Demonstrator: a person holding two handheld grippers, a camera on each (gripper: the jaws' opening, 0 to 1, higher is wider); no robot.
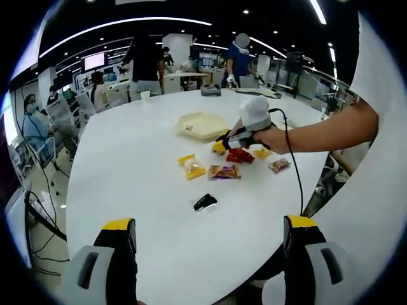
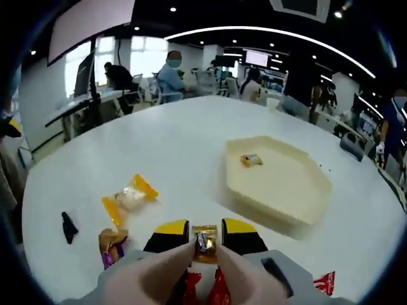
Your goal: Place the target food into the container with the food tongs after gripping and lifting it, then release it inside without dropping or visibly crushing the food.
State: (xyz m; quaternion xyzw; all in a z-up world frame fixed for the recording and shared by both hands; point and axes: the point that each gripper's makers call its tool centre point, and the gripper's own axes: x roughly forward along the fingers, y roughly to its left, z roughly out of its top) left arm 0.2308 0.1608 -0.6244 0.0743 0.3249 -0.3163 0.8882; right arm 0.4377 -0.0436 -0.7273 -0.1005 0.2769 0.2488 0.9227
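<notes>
One right claw [image 2: 205,236] pinches what looks like a wrapped candy [image 2: 205,243] near the tray [image 2: 280,181]; left claw [image 1: 210,234] spread

Open tongs [image 1: 210,232], snack packets [image 1: 224,171], tray [image 1: 202,125]

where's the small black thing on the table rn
In the left gripper view the small black object lies alone on the white table, nearer the camera than the snack packets.

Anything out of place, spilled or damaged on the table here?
Nothing stands out. Wrapped snacks lie loose on the white table, none torn. The tray sits flat with one candy inside. The right tongs grip a gold-wrapped snack, not visibly crushed.
</notes>
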